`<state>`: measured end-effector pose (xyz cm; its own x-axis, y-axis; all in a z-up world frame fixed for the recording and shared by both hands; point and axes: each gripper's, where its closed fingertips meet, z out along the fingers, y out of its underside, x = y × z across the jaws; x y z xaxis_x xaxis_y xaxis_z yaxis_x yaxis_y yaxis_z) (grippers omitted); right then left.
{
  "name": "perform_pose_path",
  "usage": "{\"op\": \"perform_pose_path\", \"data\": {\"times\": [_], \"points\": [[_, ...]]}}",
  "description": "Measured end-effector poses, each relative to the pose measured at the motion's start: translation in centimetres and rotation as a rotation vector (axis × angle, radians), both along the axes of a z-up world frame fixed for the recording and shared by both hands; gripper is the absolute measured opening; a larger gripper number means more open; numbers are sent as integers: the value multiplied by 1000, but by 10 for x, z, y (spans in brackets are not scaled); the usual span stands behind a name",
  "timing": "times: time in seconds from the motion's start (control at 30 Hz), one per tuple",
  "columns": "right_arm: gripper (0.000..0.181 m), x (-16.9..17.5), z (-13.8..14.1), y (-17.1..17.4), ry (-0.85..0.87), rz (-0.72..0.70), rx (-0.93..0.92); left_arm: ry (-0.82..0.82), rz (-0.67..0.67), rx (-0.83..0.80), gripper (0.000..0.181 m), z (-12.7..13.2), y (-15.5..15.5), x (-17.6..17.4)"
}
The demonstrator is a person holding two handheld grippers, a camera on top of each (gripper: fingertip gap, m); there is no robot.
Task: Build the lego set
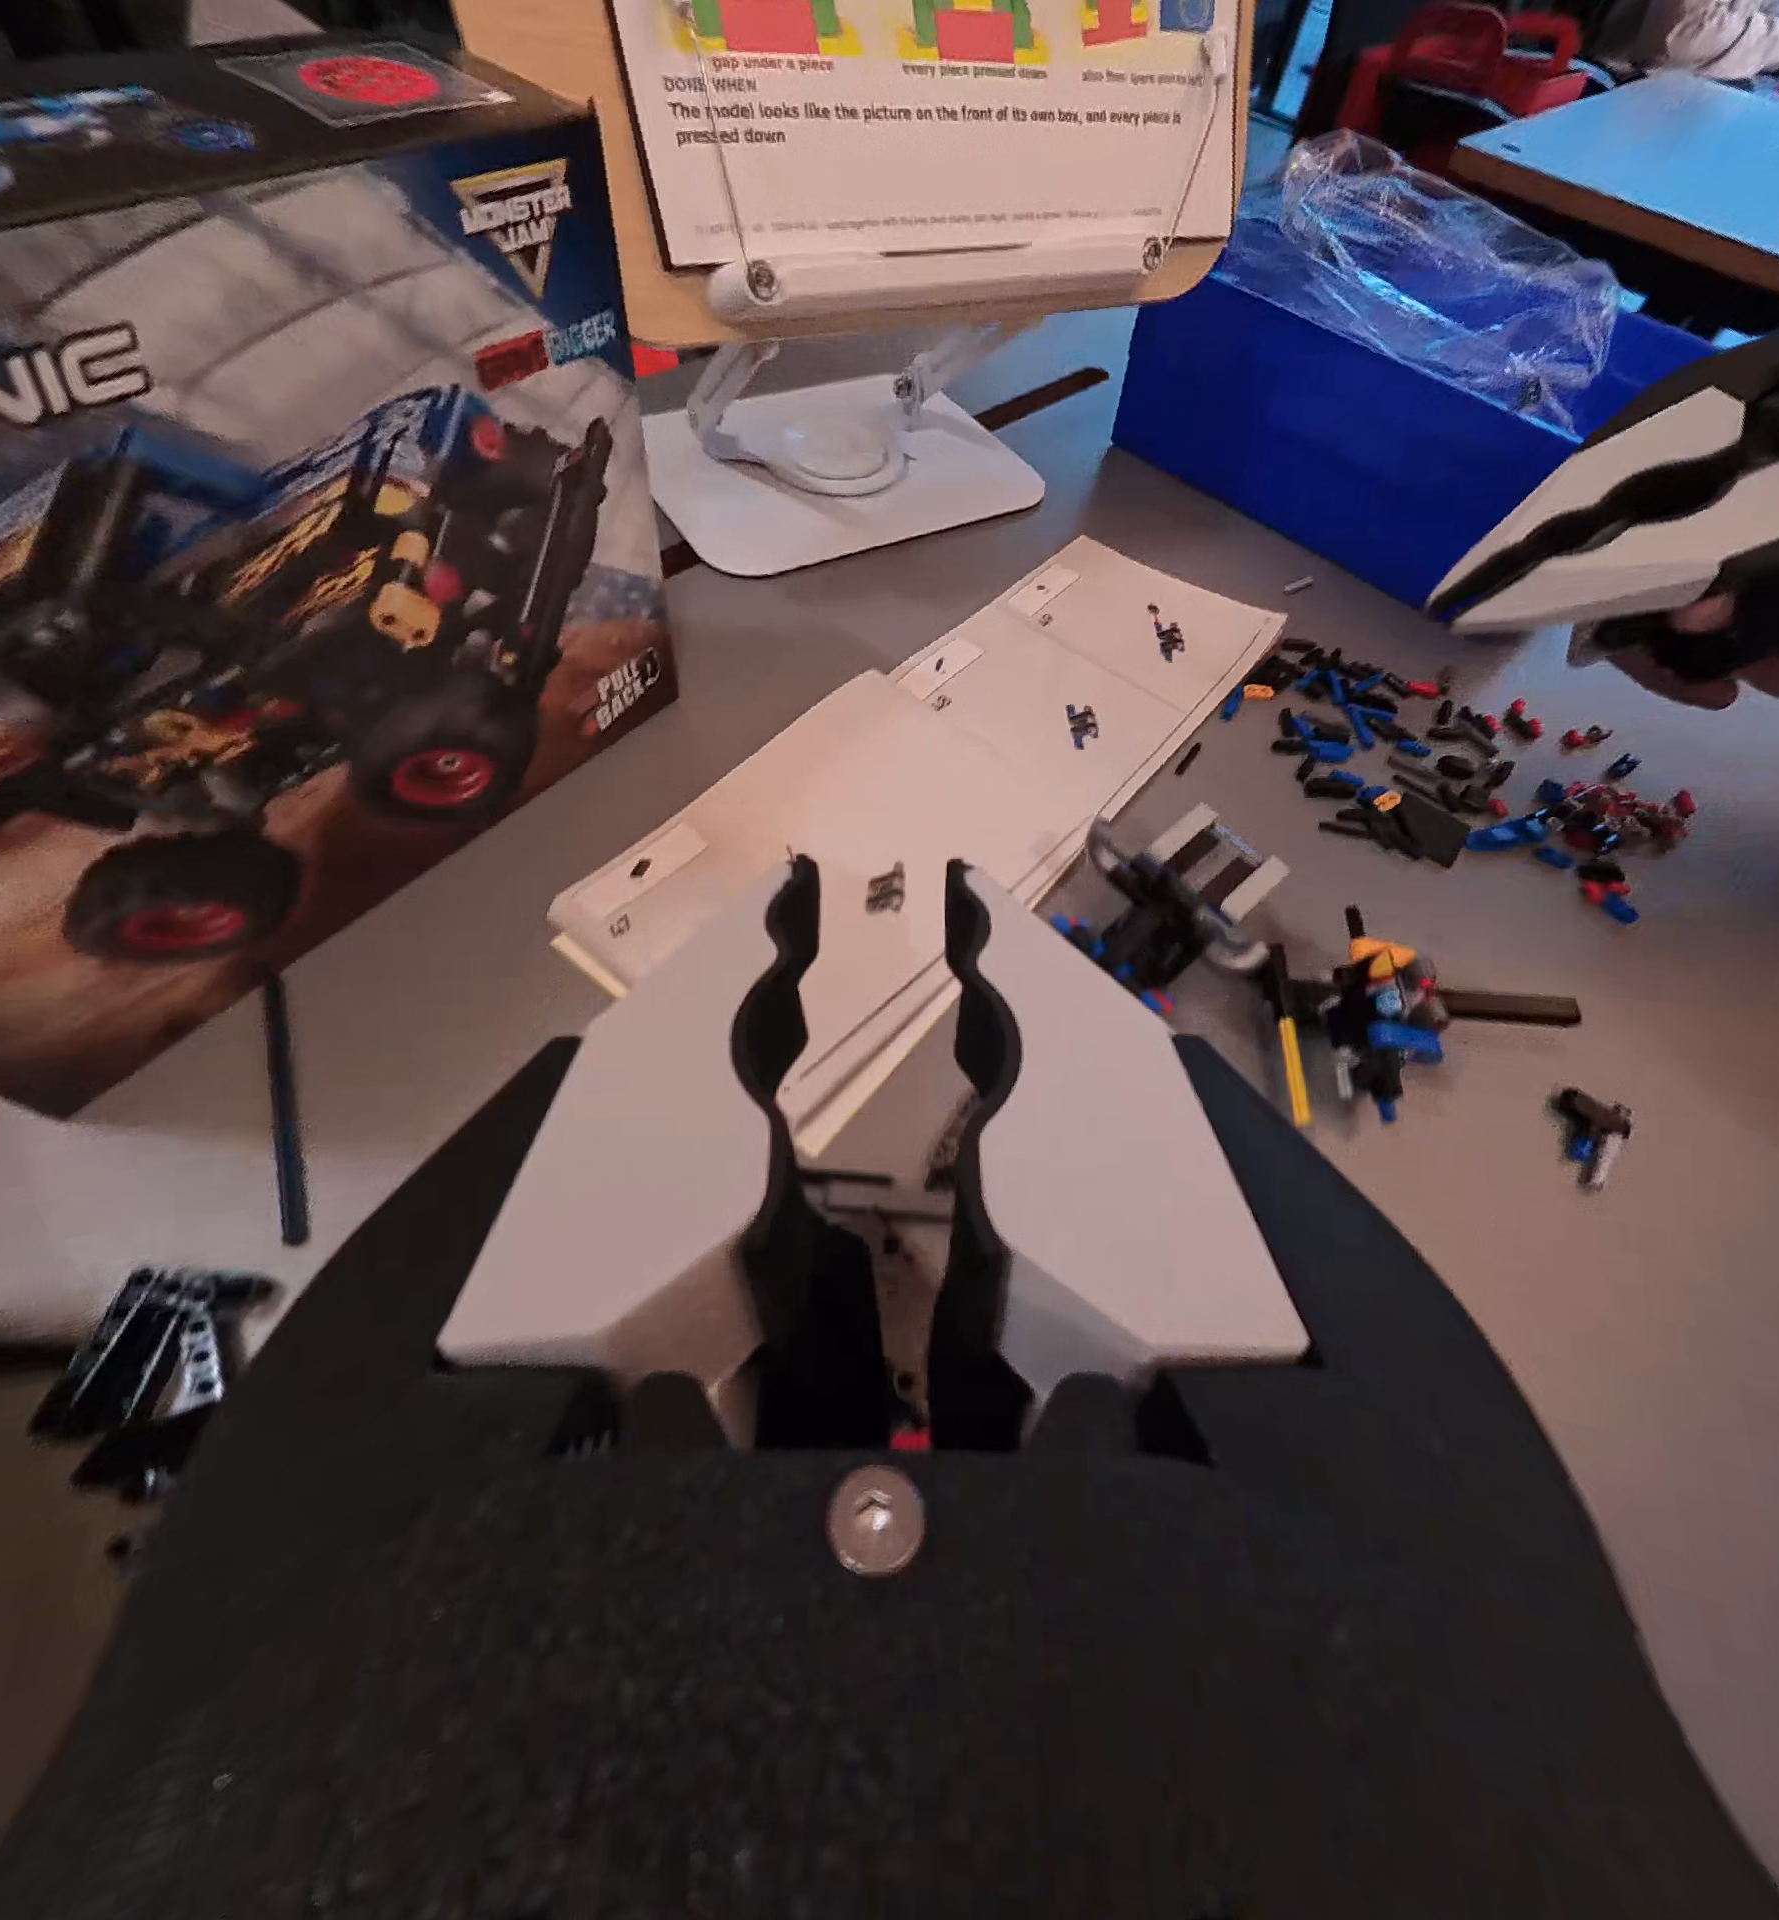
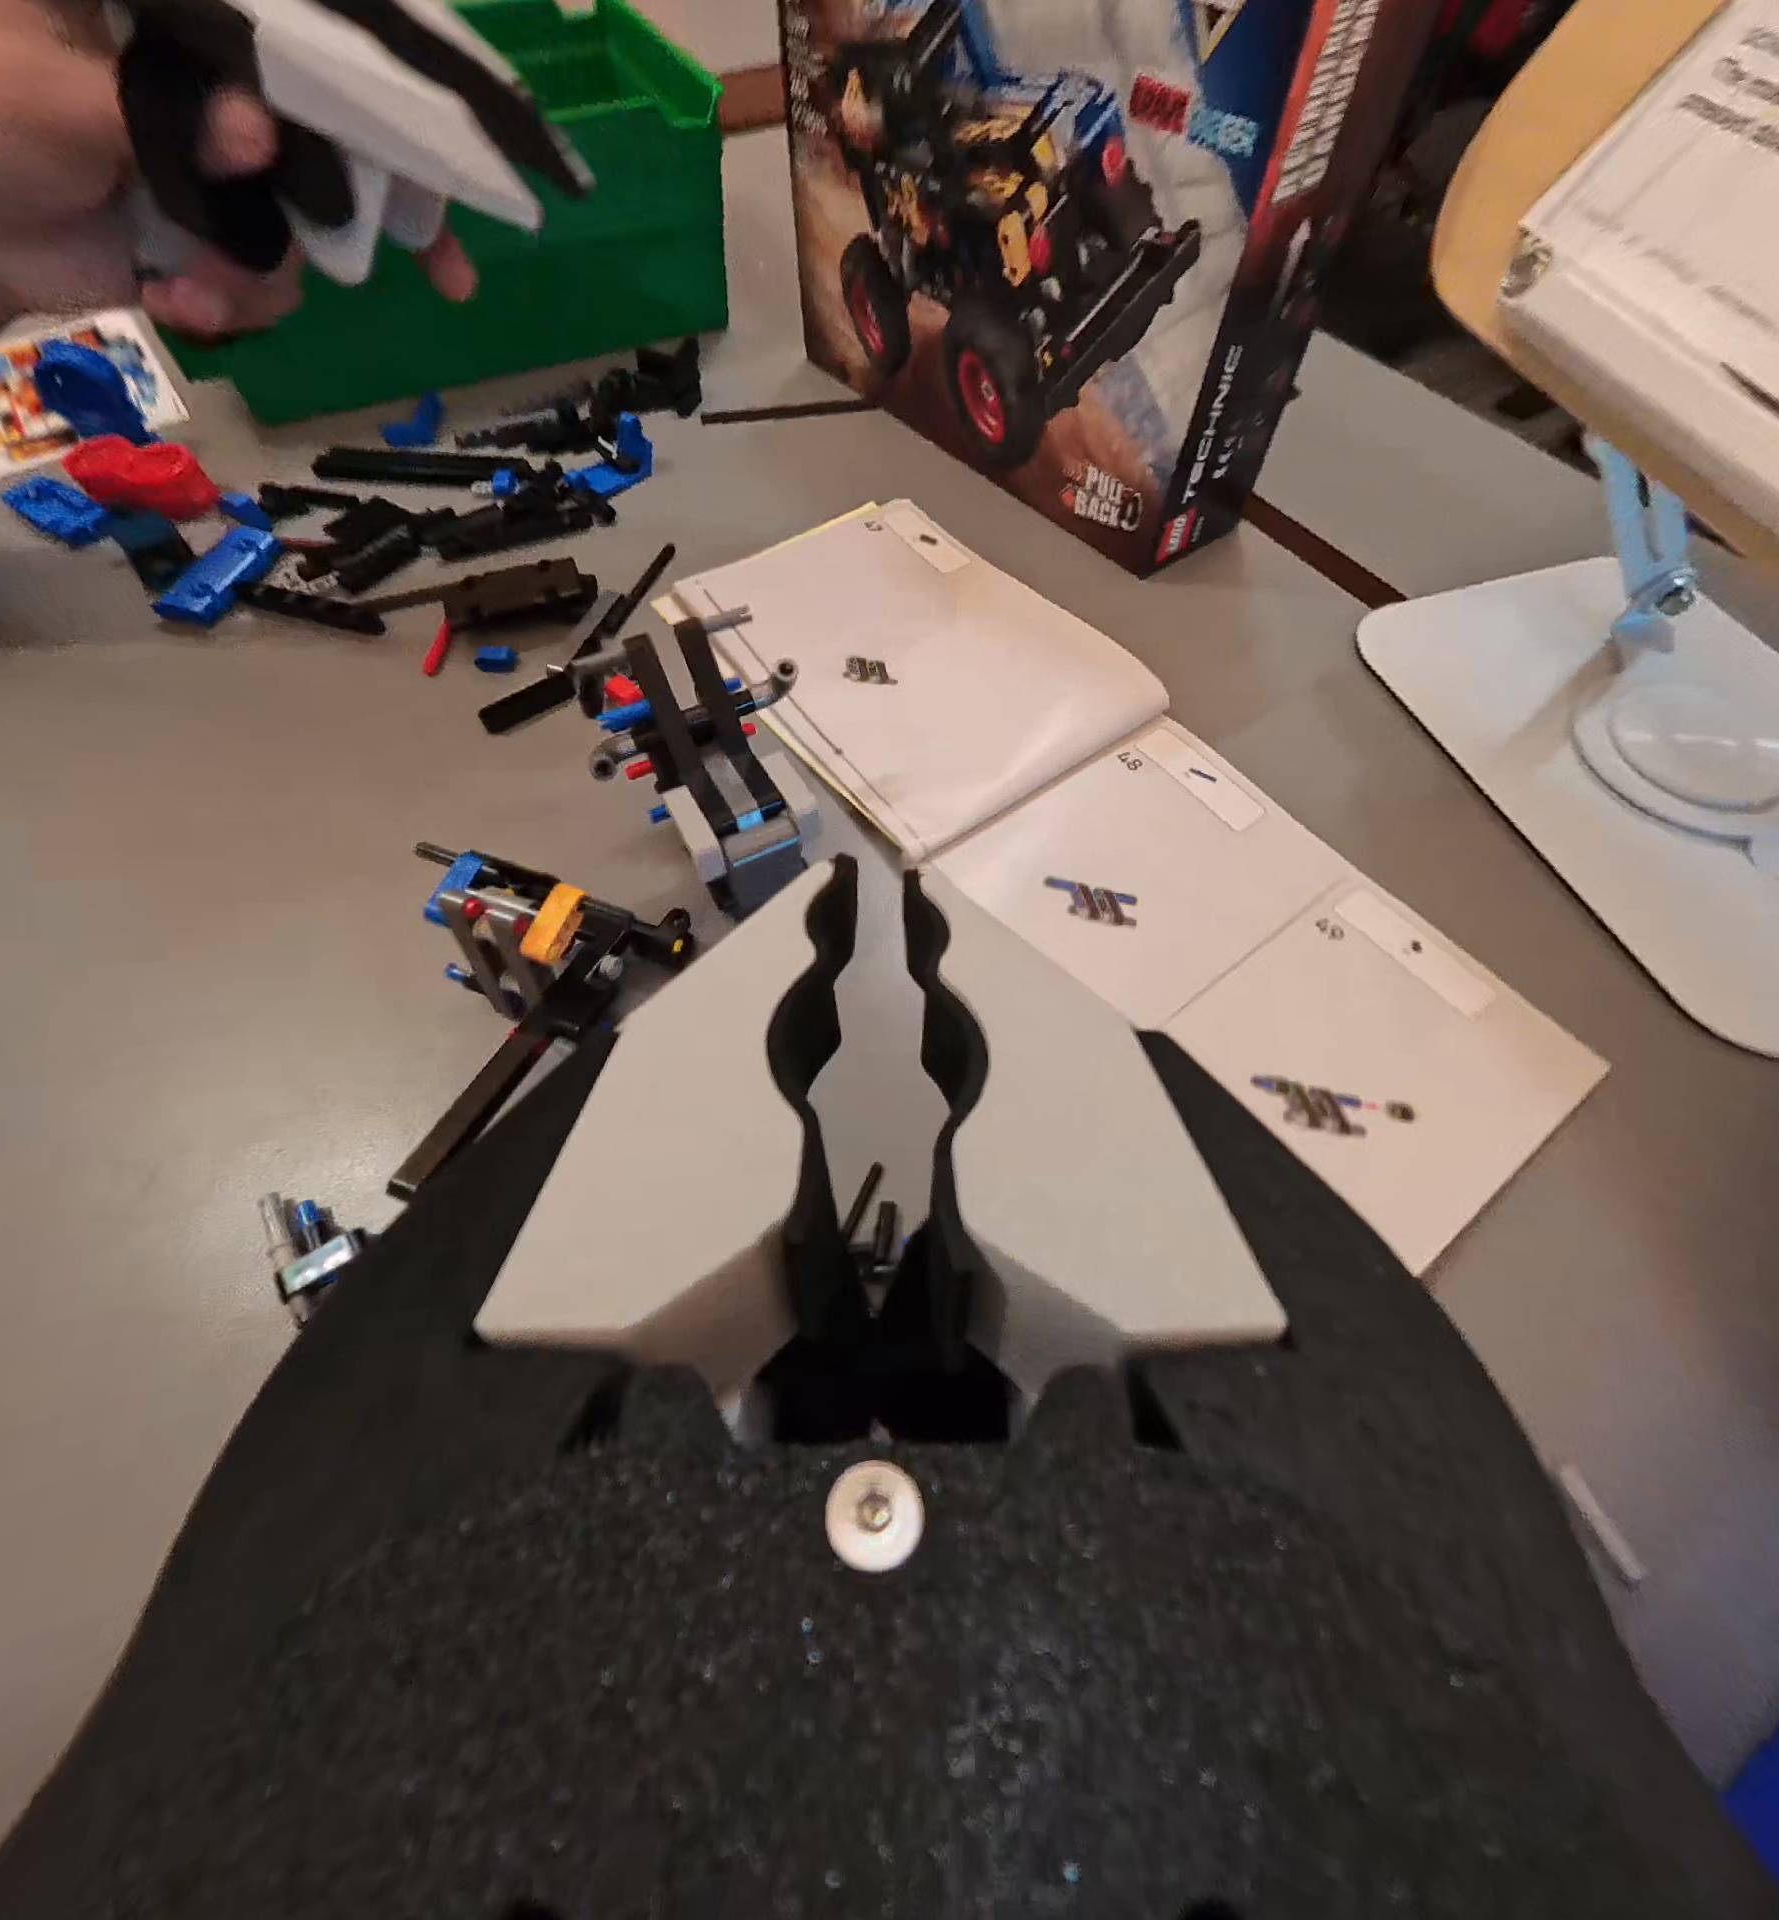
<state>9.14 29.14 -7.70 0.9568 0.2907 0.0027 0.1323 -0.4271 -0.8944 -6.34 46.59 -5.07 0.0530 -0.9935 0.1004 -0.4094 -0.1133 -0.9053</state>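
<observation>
Between steps, judged: both tools empty, fingers parted; left tool (image 1: 883,883) over open instruction booklet (image 1: 978,748), right tool (image 2: 877,878) beside grey-black sub-assembly (image 2: 703,748) on bench (image 2: 189,935). Loose parts (image 1: 1436,758) nearby. Next: pick matching piece per booklet.

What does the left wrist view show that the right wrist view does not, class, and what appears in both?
Only the left wrist view shows the blue bin with crinkled clear plastic on it. Only the right wrist view shows the green bin and the red and blue parts beside it. Both show the open instruction booklet, the set's box, the white stand and two part-built assemblies on the grey table.
</observation>
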Motion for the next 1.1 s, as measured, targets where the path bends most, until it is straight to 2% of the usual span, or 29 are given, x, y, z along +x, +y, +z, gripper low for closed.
{"op": "perform_pose_path", "data": {"times": [0.03, 0.1, 0.17, 0.3, 0.4, 0.53, 0.83, 1.1], "points": [[8, 2, -4, -4, 17, -16, 21, -3, 10, 18, 22, -6, -1, -7], [10, 7, -15, -5, 32, -50, 56, 8, 28, 64, 24, -22, -1, -12], [15, 11, -29, -2, 33, -70, 26, 9, 24, 100, 13, -33, -2, -10], [17, 11, -31, 0, -8, -62, 51, 47, 22, 94, 15, -54, -5, -3], [17, 17, -41, -2, -16, -89, 23, 109, 3, 27, 15, -74, -8, -2], [16, 21, -43, -3, 15, -89, 6, 126, -1, 19, 15, -76, -4, -5], [13, 49, -42, -7, -71, -185, 7, 145, 14, 55, 15, -78, 4, -9], [14, 85, -14, -20, -90, -322, 72, 137, 22, 59, 14, -74, 8, -13]]}}
